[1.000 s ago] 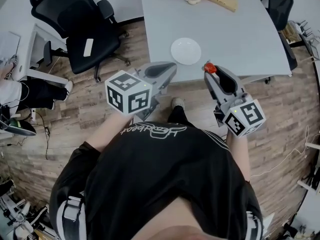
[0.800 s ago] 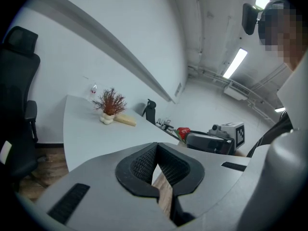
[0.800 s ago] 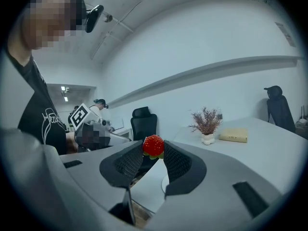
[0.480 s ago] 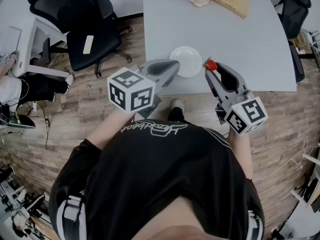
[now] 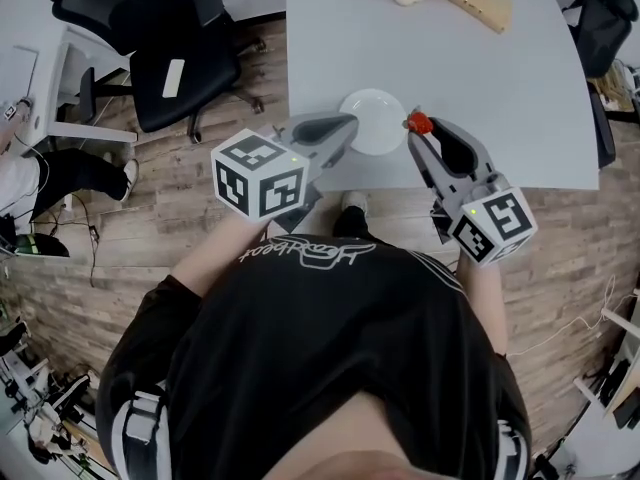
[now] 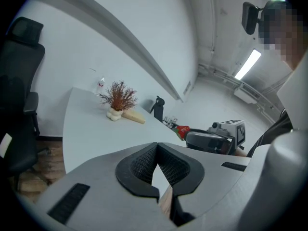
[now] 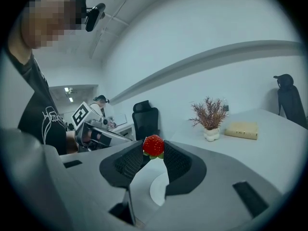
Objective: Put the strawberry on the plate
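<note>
Both grippers push in over the near edge of the surface [image 5: 480, 78]. The right gripper [image 5: 420, 131] brings the strawberry [image 5: 420, 123] from that edge to just beside the right rim of the plate [image 5: 375, 113]. The left gripper [image 5: 345, 125] slides forward too, and in the head view its tip now overlaps the plate's left rim.
</note>
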The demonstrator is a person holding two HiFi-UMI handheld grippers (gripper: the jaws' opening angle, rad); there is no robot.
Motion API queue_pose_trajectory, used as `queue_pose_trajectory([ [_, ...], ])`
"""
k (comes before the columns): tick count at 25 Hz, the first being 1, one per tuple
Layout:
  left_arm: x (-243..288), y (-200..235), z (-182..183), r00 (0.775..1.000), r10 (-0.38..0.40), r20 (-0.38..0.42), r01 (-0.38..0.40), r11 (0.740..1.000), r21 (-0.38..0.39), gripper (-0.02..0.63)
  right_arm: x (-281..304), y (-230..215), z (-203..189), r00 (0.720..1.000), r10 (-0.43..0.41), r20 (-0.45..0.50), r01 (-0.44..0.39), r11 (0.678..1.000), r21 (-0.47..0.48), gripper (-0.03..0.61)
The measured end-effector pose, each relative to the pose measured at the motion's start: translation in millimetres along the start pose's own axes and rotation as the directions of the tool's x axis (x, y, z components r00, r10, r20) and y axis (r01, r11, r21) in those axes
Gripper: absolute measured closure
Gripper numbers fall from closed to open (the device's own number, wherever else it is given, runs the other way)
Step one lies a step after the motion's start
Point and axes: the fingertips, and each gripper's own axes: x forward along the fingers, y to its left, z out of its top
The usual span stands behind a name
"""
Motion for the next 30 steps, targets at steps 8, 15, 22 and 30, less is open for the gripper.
queue_pose_trajectory([
  [8, 8, 16, -15, 1.0, 0.011, -0.025, -0.012, 0.999, -0.048, 0.607, 16, -13, -19, 0.999, 0.008, -0.045, -0.007, 0.999, 0.033, 0.451],
  [15, 20, 34, -29, 0.998, 0.032, -0.052, -0.037, 0.996, -0.087, 0.606, 30, -35, -46, 0.995, 0.003, -0.099, 0.003, 0.998, 0.06, 0.451],
  [22, 30, 48, -41, 0.996, 0.039, -0.074, -0.048, 0.991, -0.123, 0.606, 50, -53, -71, 0.988, 0.011, -0.156, -0.001, 0.998, 0.069, 0.451],
  [30, 37, 69, -45, 0.993, 0.068, -0.092, -0.082, 0.985, -0.149, 0.606, 78, -62, -104, 0.965, 0.03, -0.262, -0.027, 1.0, 0.015, 0.451],
])
